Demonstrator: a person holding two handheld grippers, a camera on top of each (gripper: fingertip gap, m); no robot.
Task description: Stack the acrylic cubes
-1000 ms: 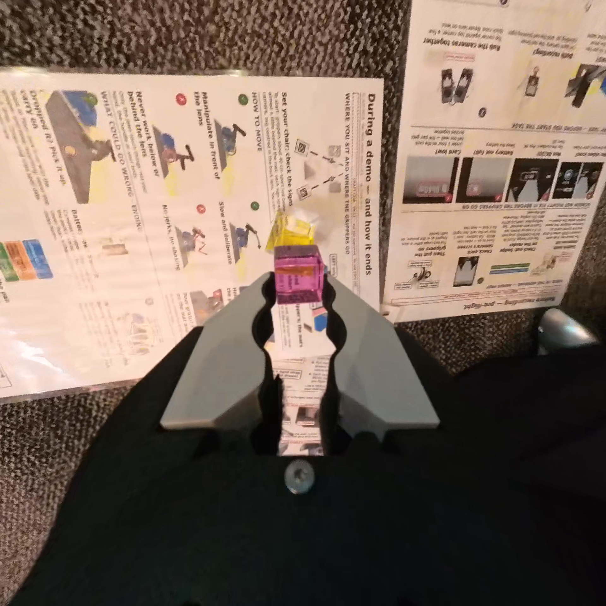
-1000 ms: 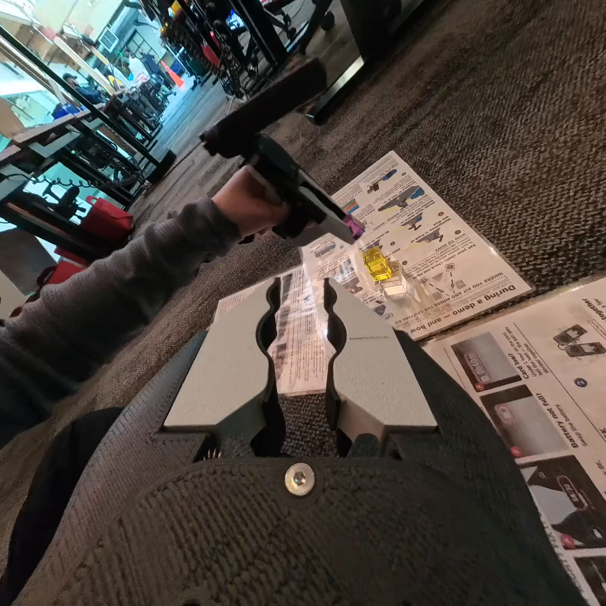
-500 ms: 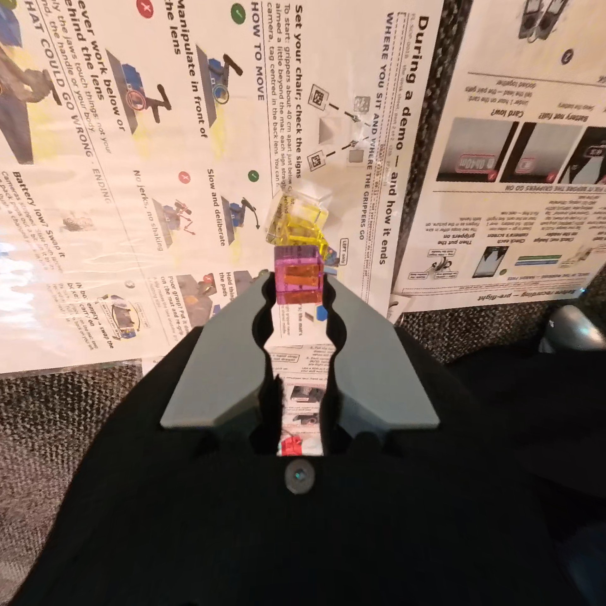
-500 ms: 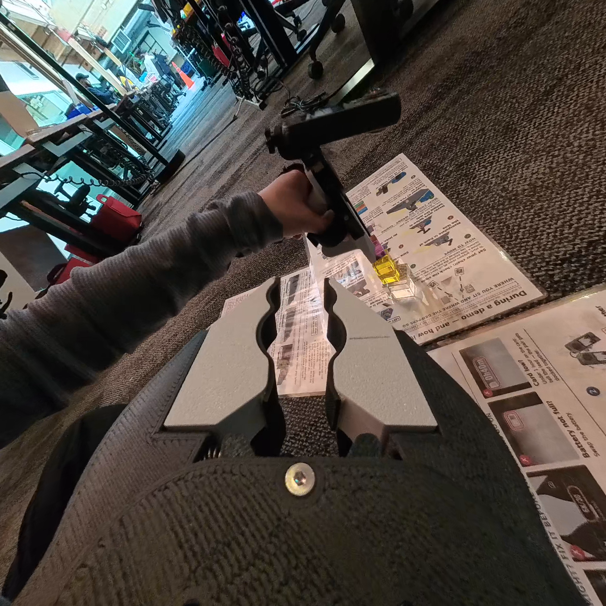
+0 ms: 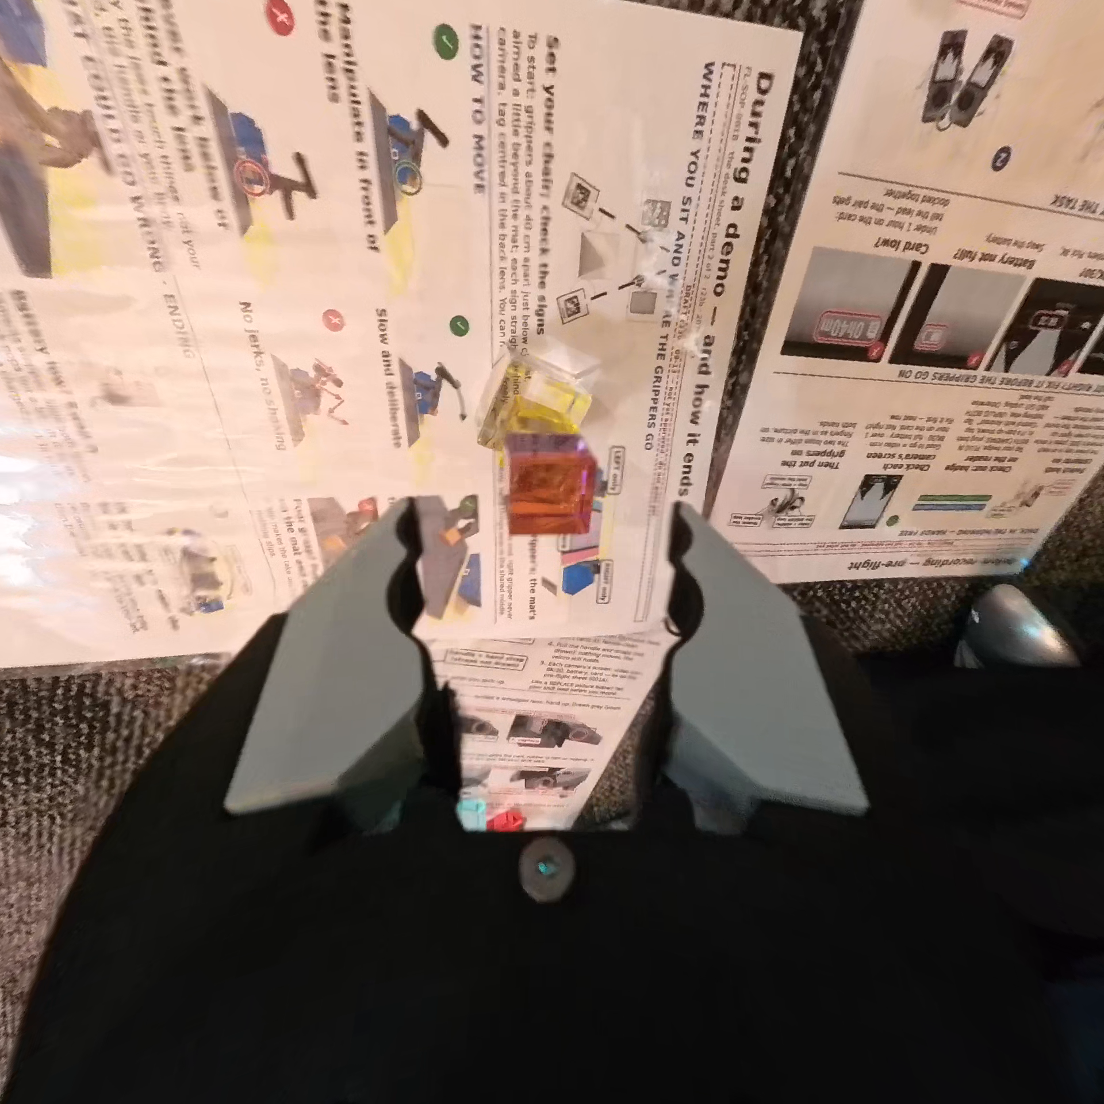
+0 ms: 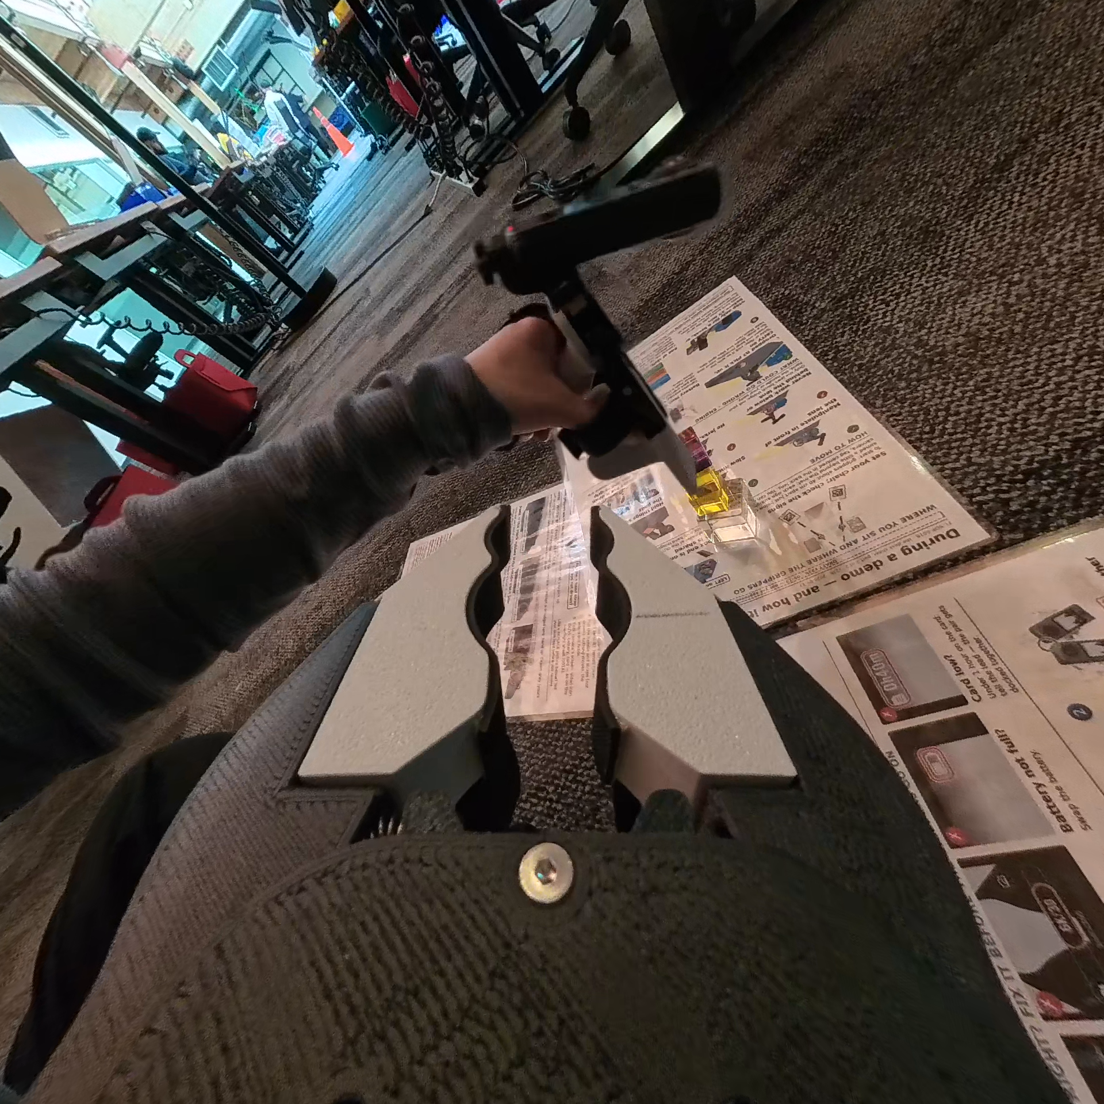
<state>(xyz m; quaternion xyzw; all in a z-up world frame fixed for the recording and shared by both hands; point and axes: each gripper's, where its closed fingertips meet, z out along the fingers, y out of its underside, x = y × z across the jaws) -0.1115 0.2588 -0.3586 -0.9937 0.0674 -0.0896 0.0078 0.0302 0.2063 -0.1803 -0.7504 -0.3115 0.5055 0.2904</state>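
The left gripper (image 5: 540, 520) has its two grey fingers (image 5: 352, 627) spread wide apart, pointing down at a laminated instruction sheet (image 5: 239, 358) that lies on the grey carpet floor (image 5: 89, 717). A translucent purple cube (image 5: 546, 487) sits just beyond the fingertips, in line with the gap between them, and neither finger touches it, with clear space on both sides. It rests on a yellow cube (image 5: 543, 412), and a clear cube (image 5: 567, 367) lies against the yellow one on the far side; the small stack stands near the sheet's right edge. In the right wrist view a hand (image 6: 531, 382) in a grey sleeve (image 6: 239, 537) holds this gripper from above the stack. A second laminated sheet (image 5: 956, 418) lies beside the first, past its right edge, with a strip of carpet between them. The right gripper (image 6: 549, 526) sits low over the floor, well apart from the cubes, its fingers (image 6: 430, 657) a narrow gap apart with nothing between them; a third sheet (image 6: 549, 627) shows through that gap. Farther off, desks (image 6: 119, 239), chair wheels (image 6: 573, 125) and red bags (image 6: 209, 388) line the room.
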